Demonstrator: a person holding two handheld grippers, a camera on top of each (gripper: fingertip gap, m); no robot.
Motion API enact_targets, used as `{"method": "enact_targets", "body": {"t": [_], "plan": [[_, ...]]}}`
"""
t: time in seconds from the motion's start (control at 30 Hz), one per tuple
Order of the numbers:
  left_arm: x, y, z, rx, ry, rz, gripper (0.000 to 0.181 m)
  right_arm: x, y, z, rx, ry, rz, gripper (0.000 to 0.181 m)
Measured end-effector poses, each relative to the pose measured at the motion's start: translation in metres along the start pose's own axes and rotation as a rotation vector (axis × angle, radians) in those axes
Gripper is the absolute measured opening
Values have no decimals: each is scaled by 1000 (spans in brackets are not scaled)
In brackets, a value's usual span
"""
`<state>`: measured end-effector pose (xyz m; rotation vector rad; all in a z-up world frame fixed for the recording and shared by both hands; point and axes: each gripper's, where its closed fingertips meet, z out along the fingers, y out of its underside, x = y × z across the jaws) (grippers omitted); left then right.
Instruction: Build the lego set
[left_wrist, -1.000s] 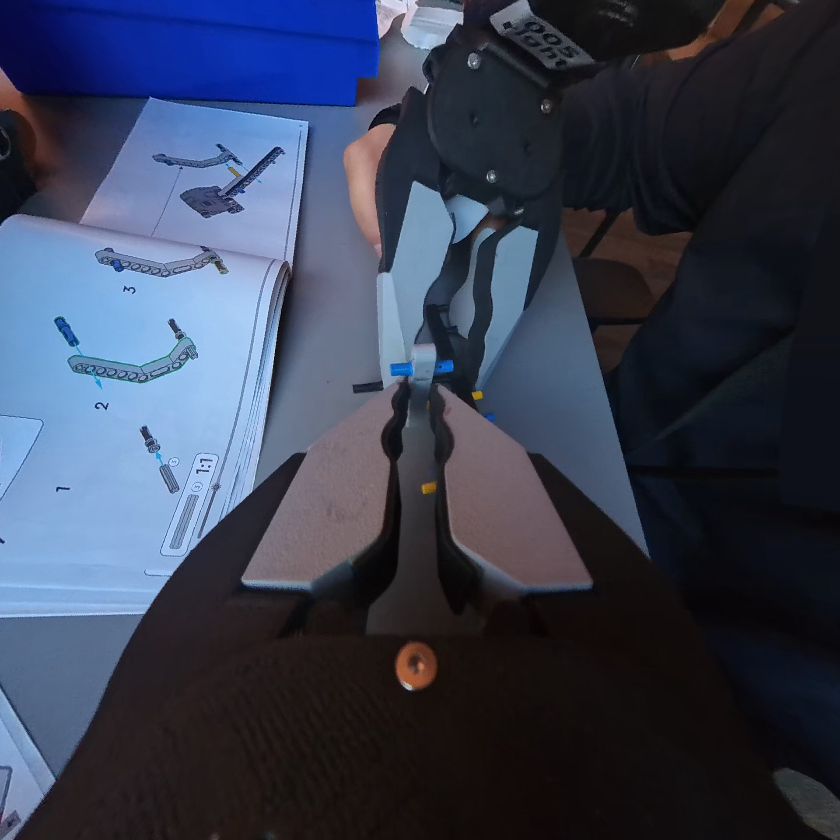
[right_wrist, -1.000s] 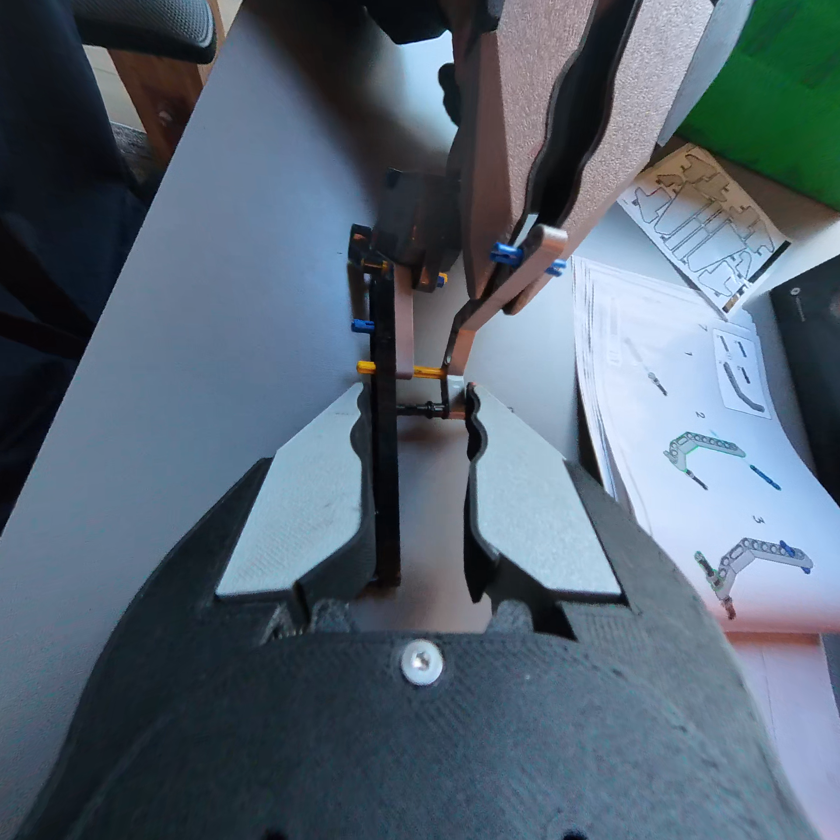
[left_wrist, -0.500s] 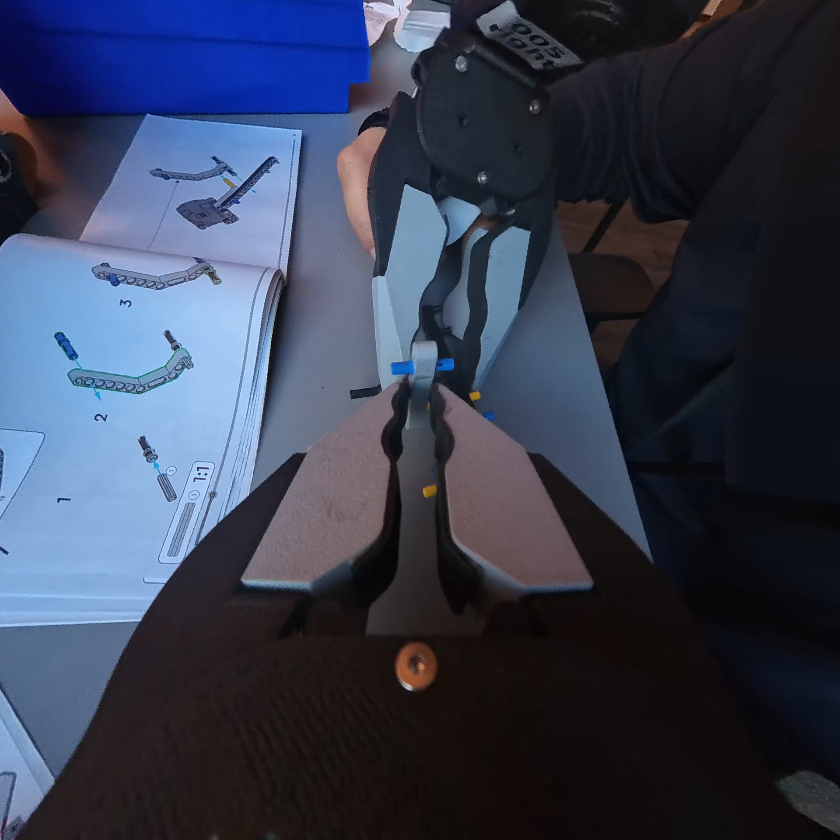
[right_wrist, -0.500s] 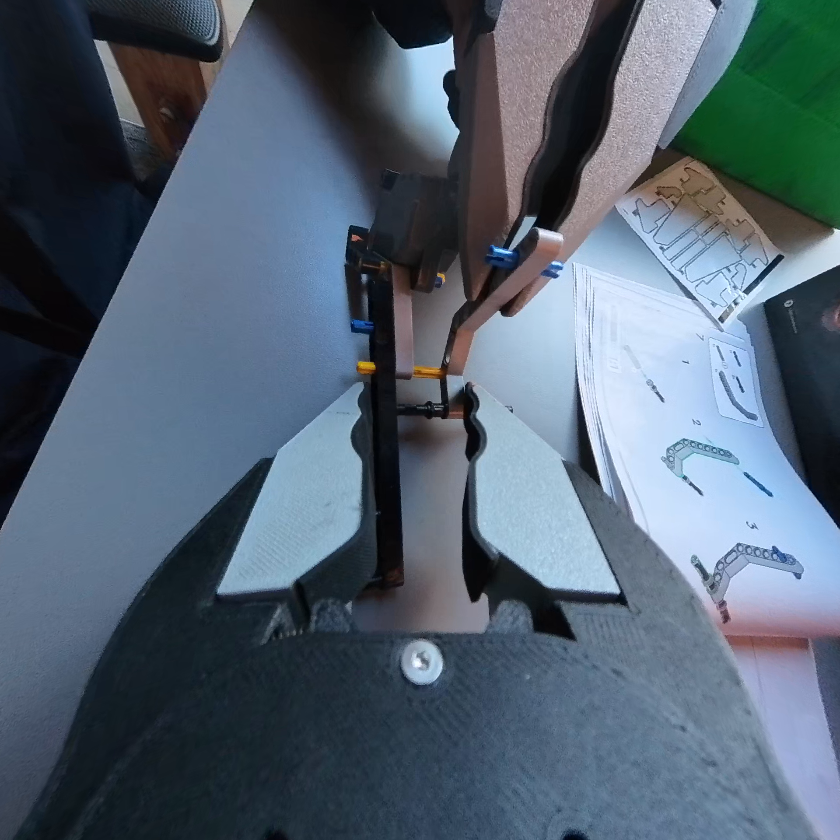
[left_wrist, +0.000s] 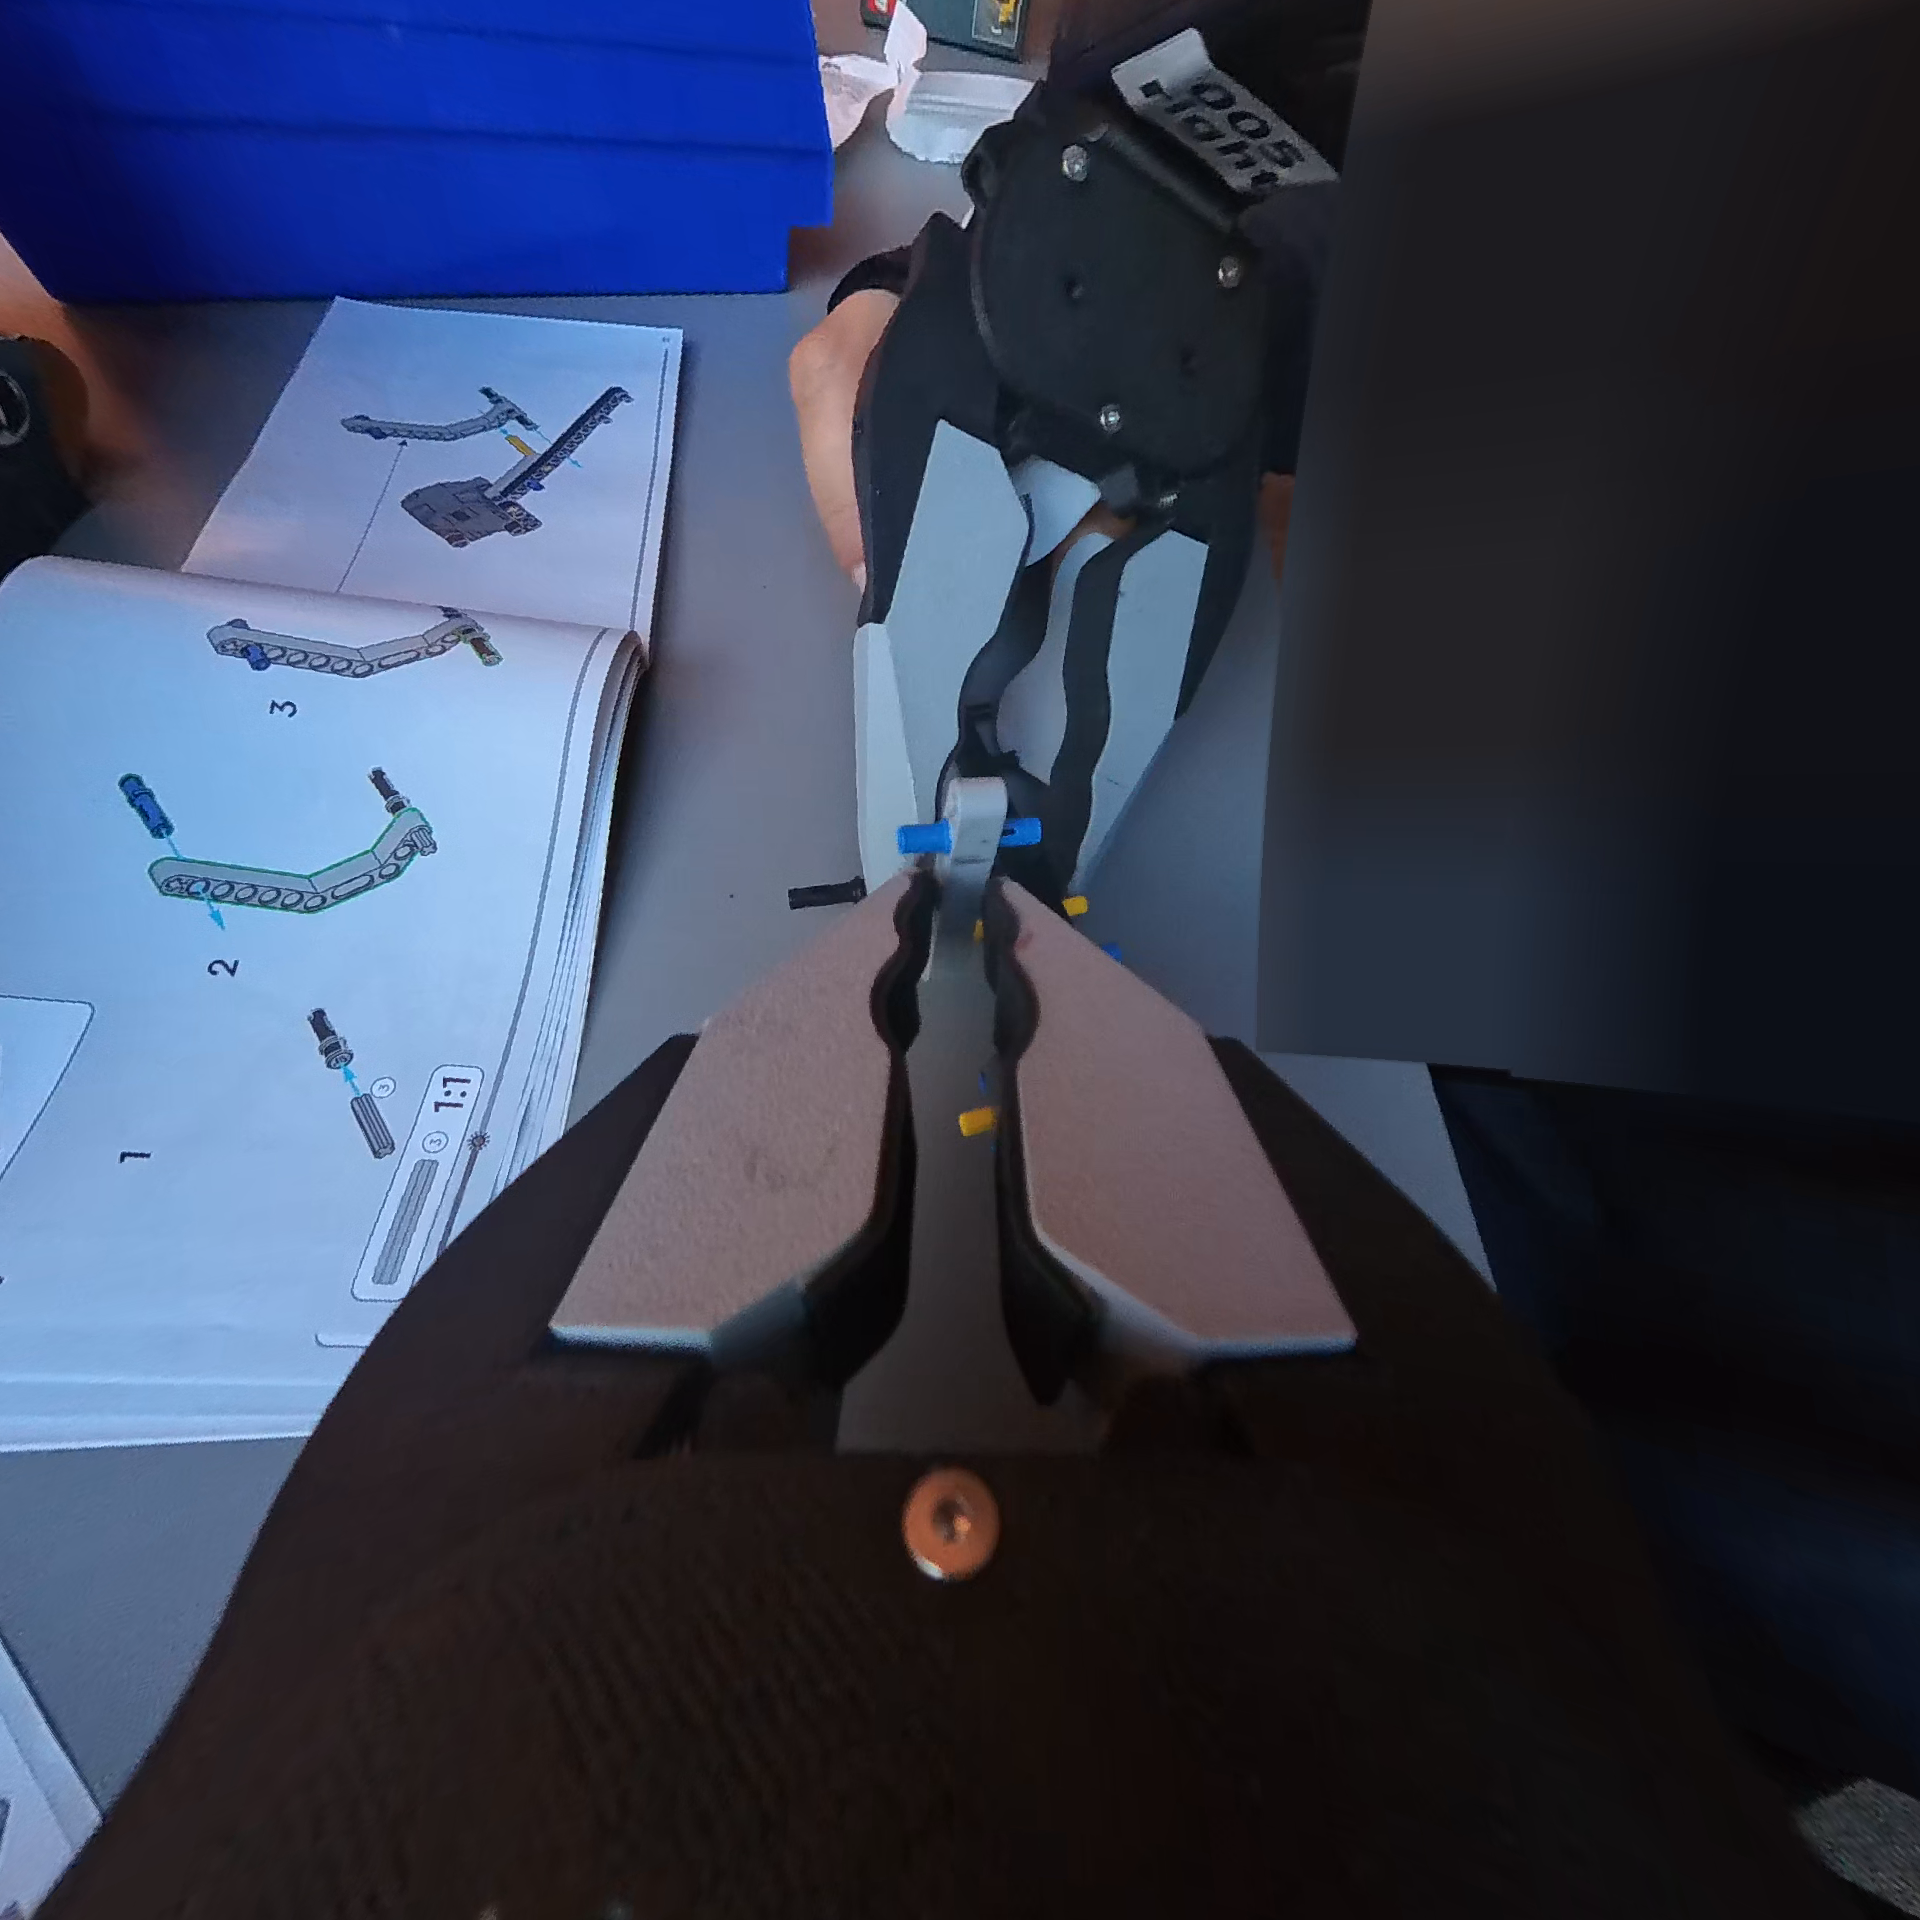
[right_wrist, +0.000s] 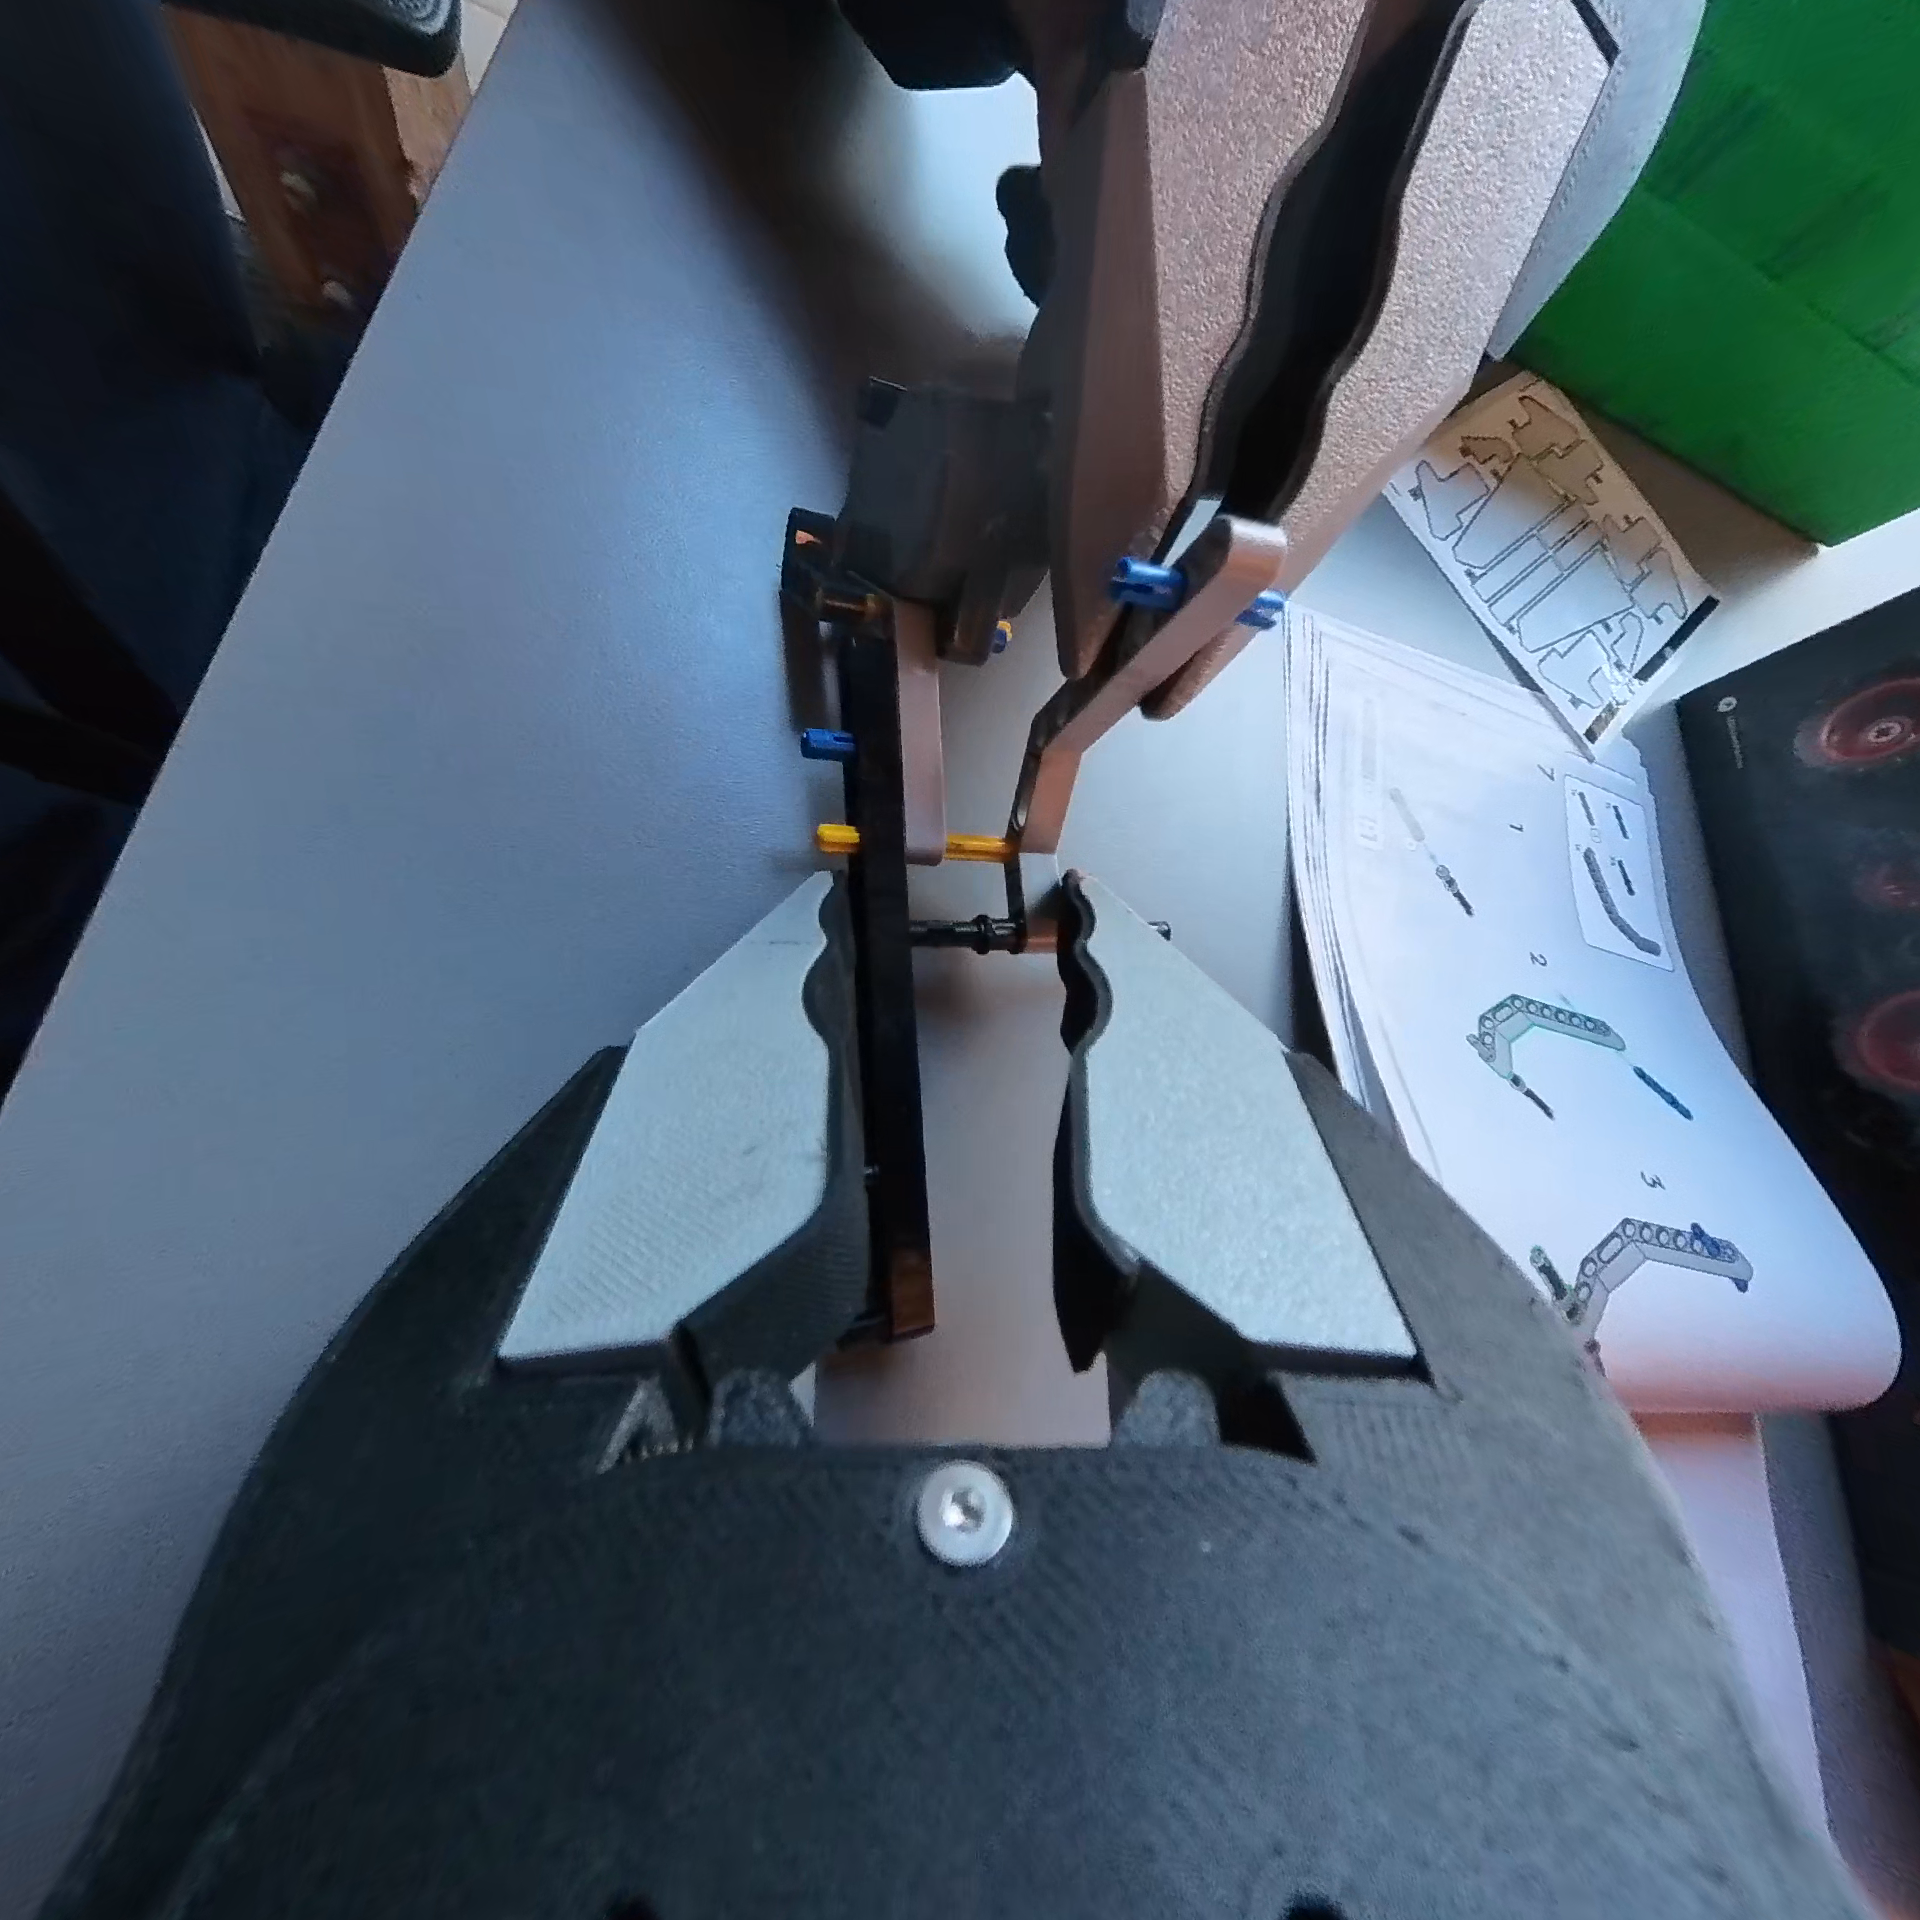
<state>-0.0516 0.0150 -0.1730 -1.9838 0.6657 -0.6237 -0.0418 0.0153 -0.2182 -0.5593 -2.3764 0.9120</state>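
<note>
My left gripper (left_wrist: 956, 904), with brown pads, is shut on the upper arm of a grey angled beam (left_wrist: 971, 831) that has a blue pin (left_wrist: 920, 837) through its top. My right gripper (right_wrist: 951, 914), with grey pads, faces it. Its jaws close on the assembly. The left finger lies along a long black beam (right_wrist: 883, 1039), and the right fingertip presses the grey beam's lower end (right_wrist: 1039, 925). A black pin (right_wrist: 966, 935) and a yellow axle (right_wrist: 977, 844) bridge the two beams. A dark grey block (right_wrist: 935, 520) sits at the black beam's far end.
An open instruction booklet (left_wrist: 260, 935) lies beside the work and shows in the right wrist view (right_wrist: 1507, 987). Blue bins (left_wrist: 416, 135) stand behind it. A green box (right_wrist: 1766, 260) and a printed sheet (right_wrist: 1558, 582) lie nearby. A loose black pin (left_wrist: 826, 894) is on the table. The table edge is close. The grippers' ends are close to 5 centimeters from one another.
Both grippers keep their grip on the same parts. The views have shifted only slightly, and the gap between the two beams looks the same.
</note>
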Motion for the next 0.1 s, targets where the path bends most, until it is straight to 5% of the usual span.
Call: {"method": "enact_targets", "body": {"t": [0.03, 0.1], "plan": [[0, 0, 0, 2, 2, -1, 8, 0, 0, 0, -1, 2, -2, 37], [0, 0, 0, 5, 1, -4, 8, 0, 0, 0, -2, 2, 3, 37]]}}
